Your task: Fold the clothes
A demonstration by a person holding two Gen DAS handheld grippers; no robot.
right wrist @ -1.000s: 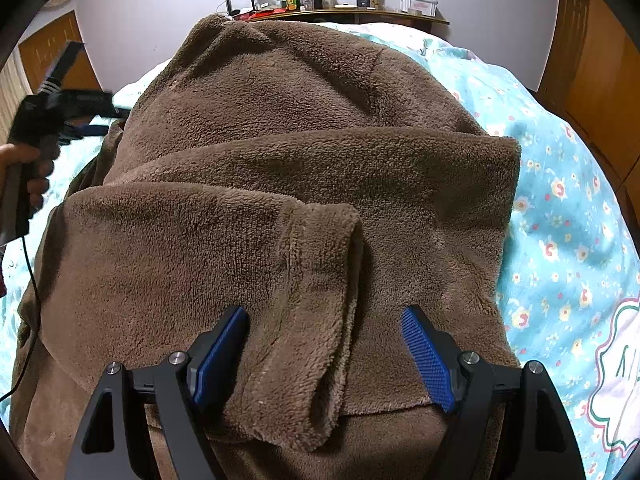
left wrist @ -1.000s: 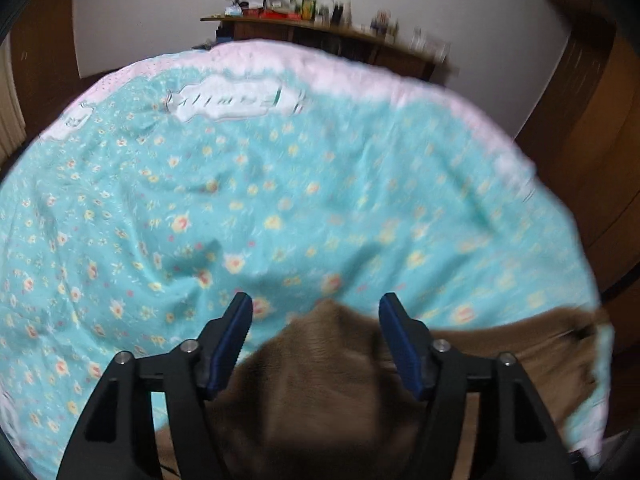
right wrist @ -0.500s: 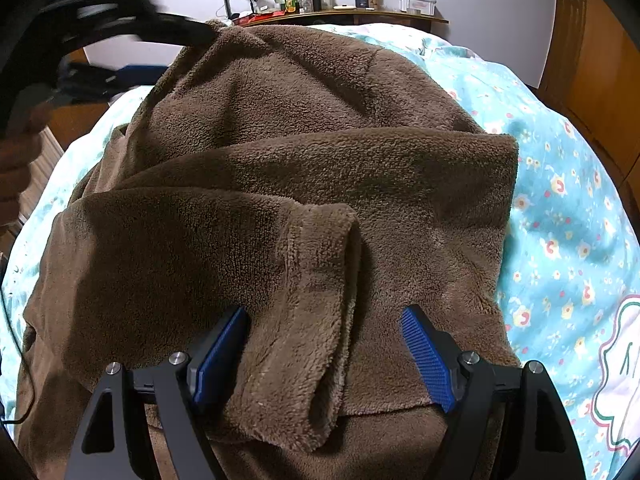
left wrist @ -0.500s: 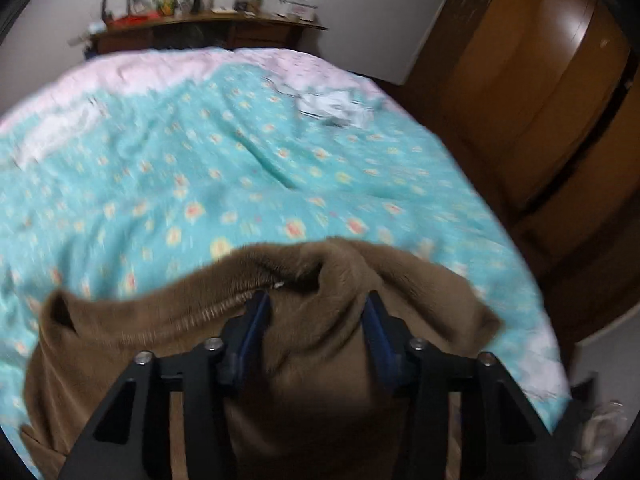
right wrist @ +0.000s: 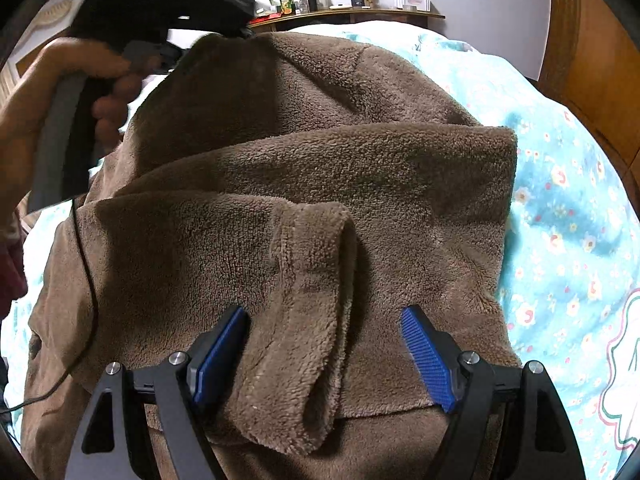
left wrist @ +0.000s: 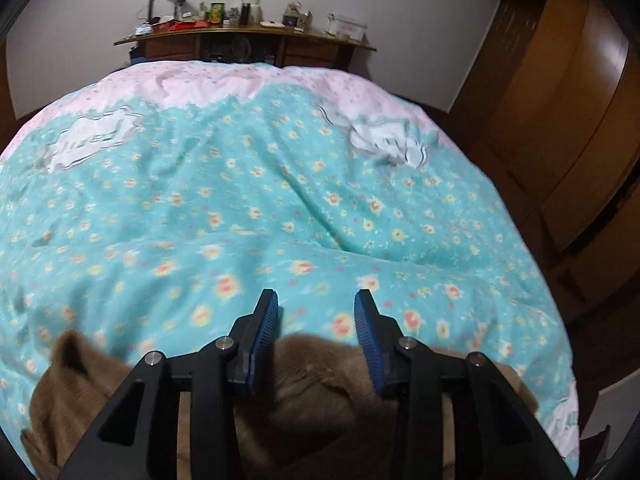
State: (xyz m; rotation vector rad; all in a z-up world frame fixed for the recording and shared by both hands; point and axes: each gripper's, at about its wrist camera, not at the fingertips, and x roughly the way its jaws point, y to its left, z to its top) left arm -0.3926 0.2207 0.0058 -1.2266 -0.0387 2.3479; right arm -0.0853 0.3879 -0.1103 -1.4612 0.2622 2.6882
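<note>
Brown fleece everywhere, that's what we've got: a fuzzy brown garment (right wrist: 304,184) lying on the bed, on top of a turquoise flowered quilt (left wrist: 280,208) with a pink band along its far edge. From the right wrist view it's already partly folded, with one layer lapped across the body and a sleeve (right wrist: 308,320) draped down the middle toward the camera.

Our right gripper (right wrist: 324,320) sits low over the near end of the garment with its jaws wide apart, one blue pad on each side of that sleeve. The left pad looks like it's touching the fleece, the right one stands clear of the sleeve, so nothing is pinched.

Our left gripper (left wrist: 316,308) is at the far top edge of the garment. In its own view the jaws are apart too, with a hump of brown fleece (left wrist: 316,364) bunched up between the fingers near their base and the tips sticking out over the quilt. We can't tell if the fabric is actually caught back there. From the right wrist view you can see a hand (right wrist: 60,92) wrapped around that gripper's handle, blurry, up at the top left, with a thin black cable (right wrist: 90,280) trailing down over the fleece.

Behind the bed there's a wooden shelf (left wrist: 244,36) cluttered with small stuff, and wooden closet doors (left wrist: 568,120) off to the right
</note>
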